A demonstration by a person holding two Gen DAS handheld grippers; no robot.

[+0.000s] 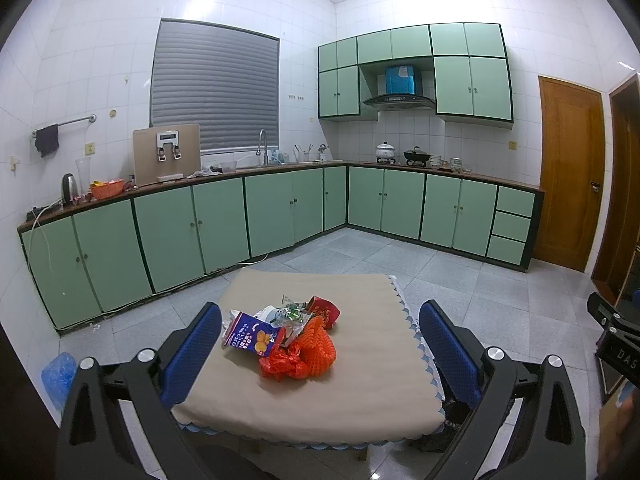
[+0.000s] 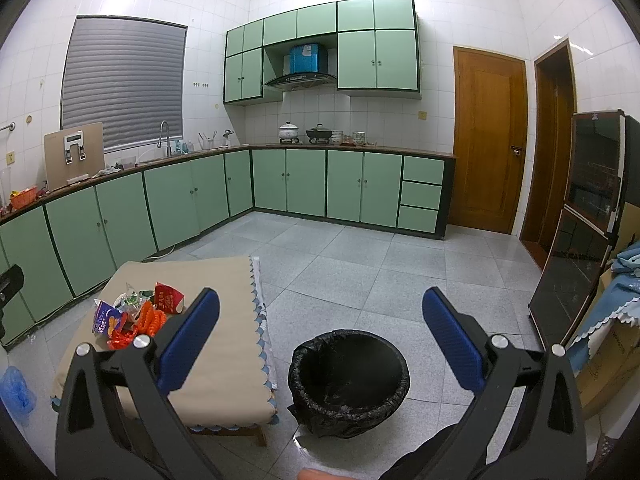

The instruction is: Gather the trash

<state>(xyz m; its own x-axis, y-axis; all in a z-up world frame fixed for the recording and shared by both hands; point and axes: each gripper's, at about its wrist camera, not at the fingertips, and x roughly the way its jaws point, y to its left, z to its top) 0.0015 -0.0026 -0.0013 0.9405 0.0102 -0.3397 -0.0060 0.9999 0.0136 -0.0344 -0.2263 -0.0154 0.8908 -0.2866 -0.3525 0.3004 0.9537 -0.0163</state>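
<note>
The left gripper (image 1: 320,344) hangs in the air above the near part of a small table (image 1: 360,392) with a tan cloth. Its two blue fingers (image 1: 192,356) are spread wide, and it holds nothing. A pile of trash (image 1: 288,340) lies on the middle of the cloth: a blue snack bag, a red cup, orange netting and red wrap. The right gripper (image 2: 320,340) is wide open and empty too. It points down over a black bin (image 2: 348,380) on the floor, just beside the table.
</note>
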